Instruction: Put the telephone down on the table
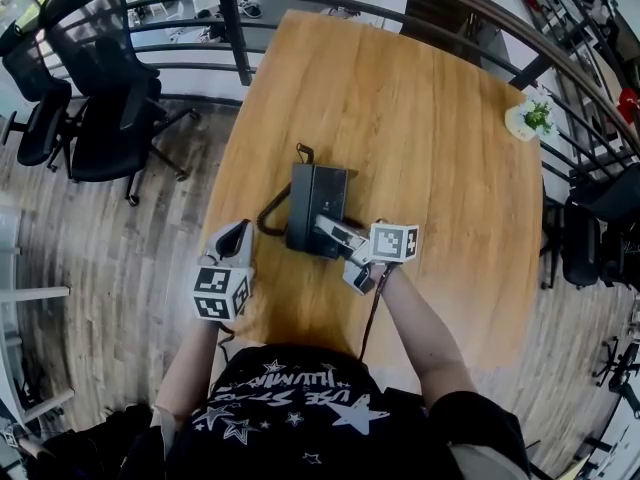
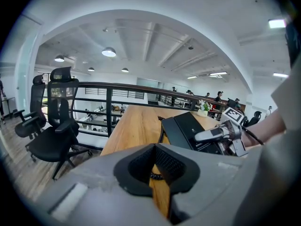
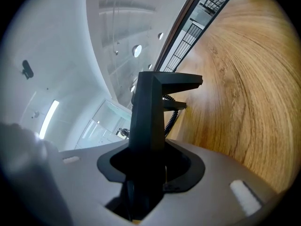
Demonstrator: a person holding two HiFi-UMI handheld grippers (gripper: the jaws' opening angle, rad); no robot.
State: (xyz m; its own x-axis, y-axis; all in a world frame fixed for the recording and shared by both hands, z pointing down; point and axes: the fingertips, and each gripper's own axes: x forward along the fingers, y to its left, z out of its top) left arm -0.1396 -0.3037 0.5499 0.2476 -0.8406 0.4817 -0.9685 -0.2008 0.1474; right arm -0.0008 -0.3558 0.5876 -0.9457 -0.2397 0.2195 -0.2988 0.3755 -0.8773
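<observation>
The telephone (image 1: pixel 318 208) is black, and so is its coiled cord (image 1: pixel 270 216). The counter (image 1: pixel 430 128) is honey-brown wood with a fine grain running along it. The left hand-held gripper (image 1: pixel 238 230) and the right hand-held gripper (image 1: pixel 325 228) are pale grey with black lining. Each marker cube (image 1: pixel 394 241) is white with black squares. The floor (image 1: pixel 110 258) is grey-brown planks and the office chairs (image 1: pixel 100 98) are black. The plant (image 1: pixel 538 116) is green in a white pot. The shirt (image 1: pixel 300 418) is black with white stars and lettering.

Black corded telephone (image 1: pixel 315 208), on wooden table (image 1: pixel 430 118)
</observation>
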